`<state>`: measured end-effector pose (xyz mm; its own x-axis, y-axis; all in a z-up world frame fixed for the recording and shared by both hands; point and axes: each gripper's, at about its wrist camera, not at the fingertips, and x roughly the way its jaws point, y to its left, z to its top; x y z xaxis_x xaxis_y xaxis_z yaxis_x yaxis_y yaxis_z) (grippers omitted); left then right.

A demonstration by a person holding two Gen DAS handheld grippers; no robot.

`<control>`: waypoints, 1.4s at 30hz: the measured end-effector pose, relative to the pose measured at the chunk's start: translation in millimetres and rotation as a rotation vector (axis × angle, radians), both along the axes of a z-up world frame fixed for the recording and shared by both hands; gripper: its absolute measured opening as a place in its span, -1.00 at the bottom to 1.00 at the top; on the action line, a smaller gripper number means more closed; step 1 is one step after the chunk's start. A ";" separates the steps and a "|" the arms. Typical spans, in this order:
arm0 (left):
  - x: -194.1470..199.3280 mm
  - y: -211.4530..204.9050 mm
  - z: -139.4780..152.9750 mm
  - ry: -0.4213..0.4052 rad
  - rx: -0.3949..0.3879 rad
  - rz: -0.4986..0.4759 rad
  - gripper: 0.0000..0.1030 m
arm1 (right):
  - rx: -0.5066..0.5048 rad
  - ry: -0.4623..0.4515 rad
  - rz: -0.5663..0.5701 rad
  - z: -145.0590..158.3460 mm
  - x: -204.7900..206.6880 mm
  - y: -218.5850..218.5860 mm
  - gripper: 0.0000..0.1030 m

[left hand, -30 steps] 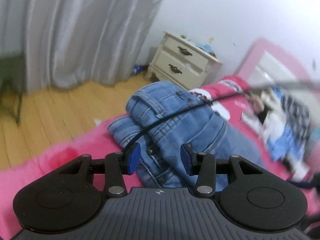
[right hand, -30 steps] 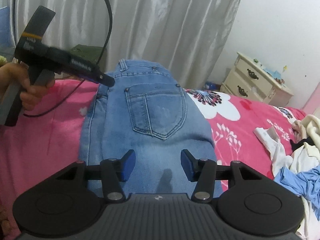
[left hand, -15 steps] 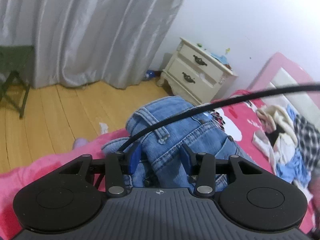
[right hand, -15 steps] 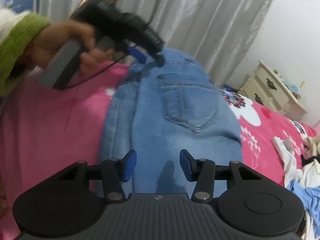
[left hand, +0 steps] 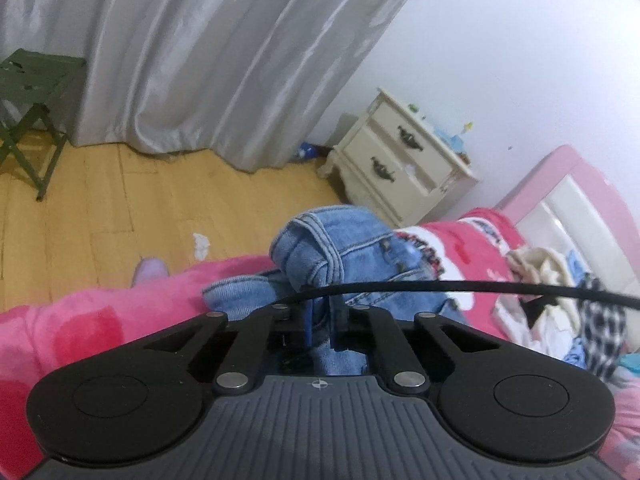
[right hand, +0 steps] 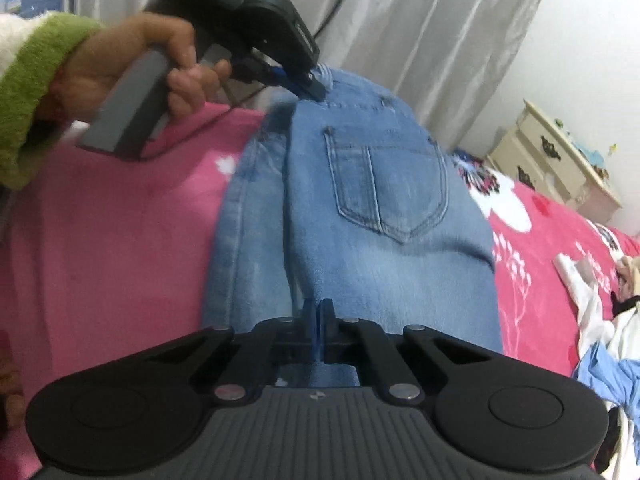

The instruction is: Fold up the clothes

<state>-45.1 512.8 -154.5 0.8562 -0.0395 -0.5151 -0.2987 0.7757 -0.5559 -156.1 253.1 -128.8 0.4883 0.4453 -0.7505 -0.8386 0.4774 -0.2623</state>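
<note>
- Jeans [right hand: 372, 216] centre frame on pink bedspread [right hand: 120, 248], folded lengthwise, more folds likely left
- Left gripper [left hand: 320, 320] just closed, pinching waistband denim
- Right gripper [right hand: 319, 320] just closed on near edge, lower centre
- Unfolded clothes pile [right hand: 604, 320] far right, untouched

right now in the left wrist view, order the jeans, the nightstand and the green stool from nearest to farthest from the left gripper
From the left gripper:
1. jeans, pinched between its pads, straight ahead.
2. nightstand, beyond the jeans, upper right.
3. green stool, far left by the curtain, farthest.
</note>
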 end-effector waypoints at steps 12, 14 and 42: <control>-13.8 11.2 -6.5 0.051 0.008 -0.018 -0.94 | -0.001 0.020 0.062 3.4 -8.0 -0.5 -0.98; -15.5 10.1 -4.7 0.047 0.023 -0.026 -0.94 | -0.001 0.019 0.070 6.4 -10.5 -1.6 -0.98; -60.9 -73.9 13.7 -0.128 0.635 -0.310 -0.24 | 0.617 0.563 0.055 114.9 43.0 -29.1 -0.53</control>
<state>-106.0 438.9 -140.8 0.9092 -0.0167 -0.4160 0.0251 0.9996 0.0146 -113.1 224.0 -13.8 0.0784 0.8686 -0.4893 -0.7926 0.3520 0.4979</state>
